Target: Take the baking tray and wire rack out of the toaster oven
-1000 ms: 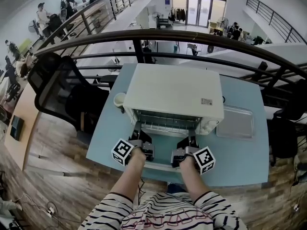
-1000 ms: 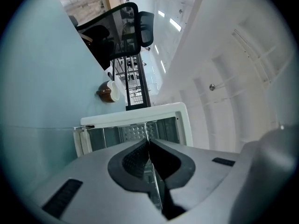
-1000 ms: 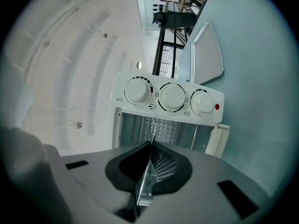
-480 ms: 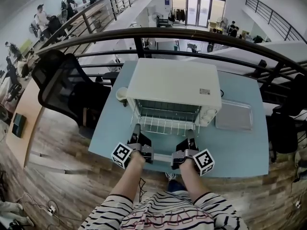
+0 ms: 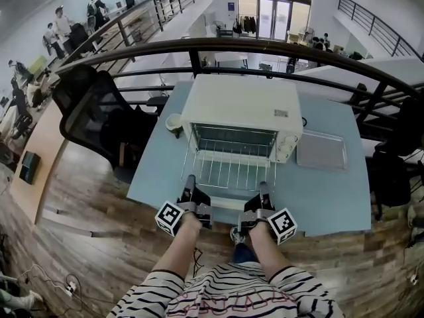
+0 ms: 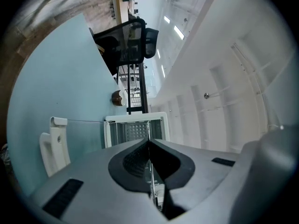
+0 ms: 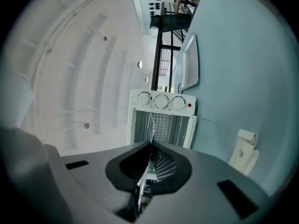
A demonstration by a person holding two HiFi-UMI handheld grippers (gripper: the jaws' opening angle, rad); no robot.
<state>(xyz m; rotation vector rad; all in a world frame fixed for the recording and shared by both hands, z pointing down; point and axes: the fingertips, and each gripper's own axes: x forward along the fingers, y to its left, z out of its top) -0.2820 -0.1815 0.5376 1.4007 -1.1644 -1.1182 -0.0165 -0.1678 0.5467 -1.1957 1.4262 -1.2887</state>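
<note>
I hold the wire rack (image 5: 228, 169) with both tongs. My left tongs (image 5: 190, 181) are pressed together on the rack's near edge, at its left corner. My right tongs (image 5: 264, 187) are pinching the same edge at the right corner. The thin wire sits right between the pads on each side.

The rack lies flat and sticks out of the white toaster oven (image 5: 242, 105). Its far end is at the oven's open mouth. The oven door is down (it is see-through), and its white handle (image 5: 225, 204) shows between my two tongs.

The baking tray (image 5: 322, 151) lies flat on the blue tabletop (image 5: 331, 201), just beside the oven on the right. A small cup (image 5: 173, 121) stands by the oven's left side. A black chair (image 5: 93, 121) is off to the left.
</note>
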